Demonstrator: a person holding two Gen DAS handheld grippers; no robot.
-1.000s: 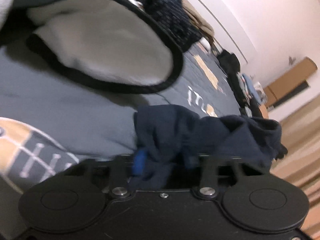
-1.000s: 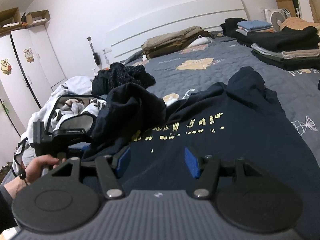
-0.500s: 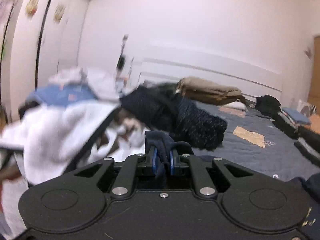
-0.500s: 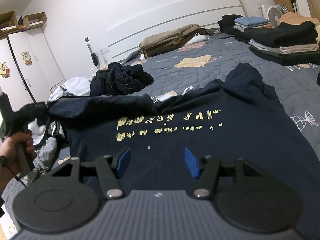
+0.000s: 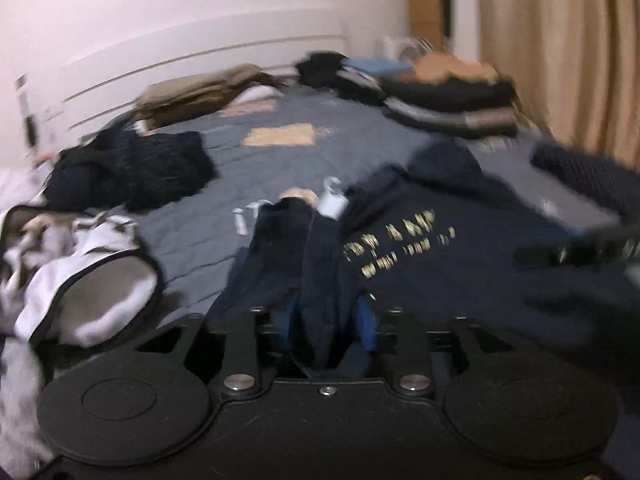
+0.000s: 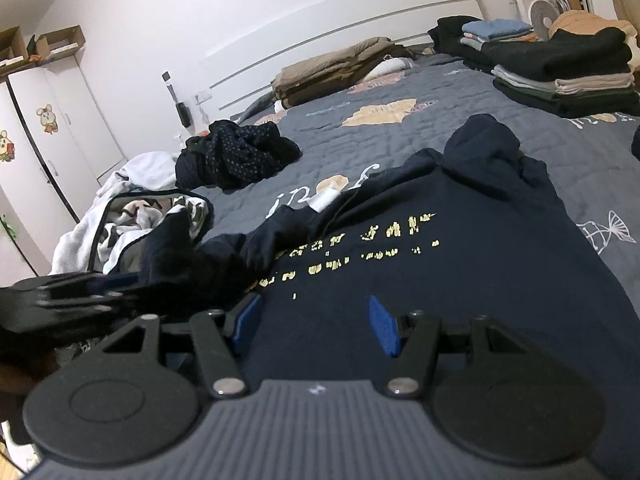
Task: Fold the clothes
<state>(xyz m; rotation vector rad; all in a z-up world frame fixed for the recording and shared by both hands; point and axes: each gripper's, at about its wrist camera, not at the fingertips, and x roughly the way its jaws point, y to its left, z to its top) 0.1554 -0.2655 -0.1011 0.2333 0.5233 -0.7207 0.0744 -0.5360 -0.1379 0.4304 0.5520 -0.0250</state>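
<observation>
Blue-padded fingers of the left gripper [image 5: 329, 320] are clamped on a bunched sleeve [image 5: 316, 264] of the dark navy sweatshirt with gold lettering [image 6: 440, 264], the fabric being pinched between the pads and rising in a thick fold straight ahead of the tool. In the right wrist view the same left gripper [image 6: 132, 280] is seen blurred at the left edge, with the sleeve [image 6: 224, 256] gathered up toward it. The right gripper [image 6: 314, 322] is held spread wide, its blue pads [image 6: 384, 330] well apart, with nothing between them; it is poised just above the lower part of the sweatshirt, and contact with the cloth cannot be judged. The sweatshirt is laid flat on the grey-blue quilted bedspread [image 6: 400, 136], directly in front of both tools, lettering side up. Its long axis is directed away from the right gripper toward the white headboard [image 6: 340, 40], with the crumpled hood [image 6: 484, 140] at the far end and the hem nearest the tool. A small white label [image 6: 326, 200] is visible by the near shoulder. A crumpled dotted dark garment [image 6: 240, 156] and a white black-trimmed garment [image 6: 132, 208] are seen to the left, and folded stacks of clothes [image 6: 560, 68] at the far right of the bed.
</observation>
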